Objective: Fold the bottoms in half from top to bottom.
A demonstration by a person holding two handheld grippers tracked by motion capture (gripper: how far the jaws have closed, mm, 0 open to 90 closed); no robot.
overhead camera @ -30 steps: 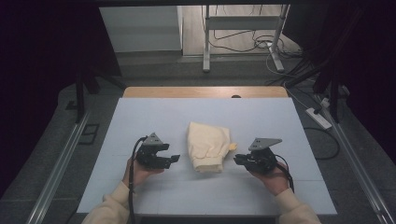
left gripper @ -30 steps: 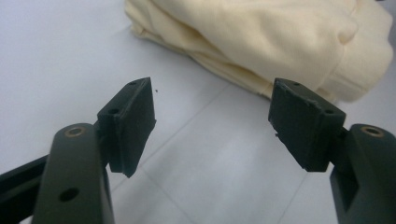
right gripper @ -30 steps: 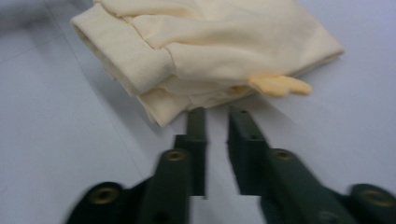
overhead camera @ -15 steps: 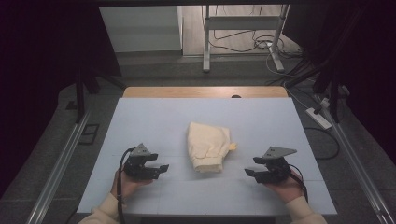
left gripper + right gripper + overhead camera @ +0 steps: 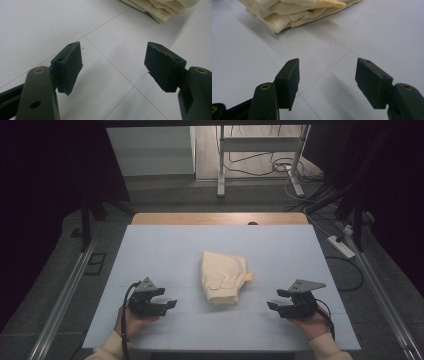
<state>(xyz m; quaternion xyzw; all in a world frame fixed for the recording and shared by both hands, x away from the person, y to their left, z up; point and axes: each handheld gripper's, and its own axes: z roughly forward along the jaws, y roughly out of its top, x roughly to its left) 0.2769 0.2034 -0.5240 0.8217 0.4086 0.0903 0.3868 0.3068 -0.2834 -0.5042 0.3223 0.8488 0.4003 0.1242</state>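
Observation:
A folded cream cloth (image 5: 223,276) lies in the middle of the pale blue table top (image 5: 165,250). My left gripper (image 5: 169,306) rests low near the front edge, left of the cloth and well apart from it, its jaws open with nothing between them. The left gripper view (image 5: 113,53) has the cloth's folded edge (image 5: 160,10) at its top right. My right gripper (image 5: 274,301) sits to the right of the cloth, also apart; its jaws have just been opening and hold nothing. In the right gripper view (image 5: 328,67) the cloth (image 5: 294,12) lies ahead at the upper left.
A wooden strip (image 5: 220,218) borders the table's far edge. Beyond it stand a metal frame (image 5: 220,170) and loose cables on the floor. A power strip (image 5: 341,246) lies on the floor at the right. Metal rails run along both sides of the table.
Both hands have drawn back from the cloth's sides toward the near edge and outward. The right gripper's jaws have opened wider. The cloth has stayed in place.

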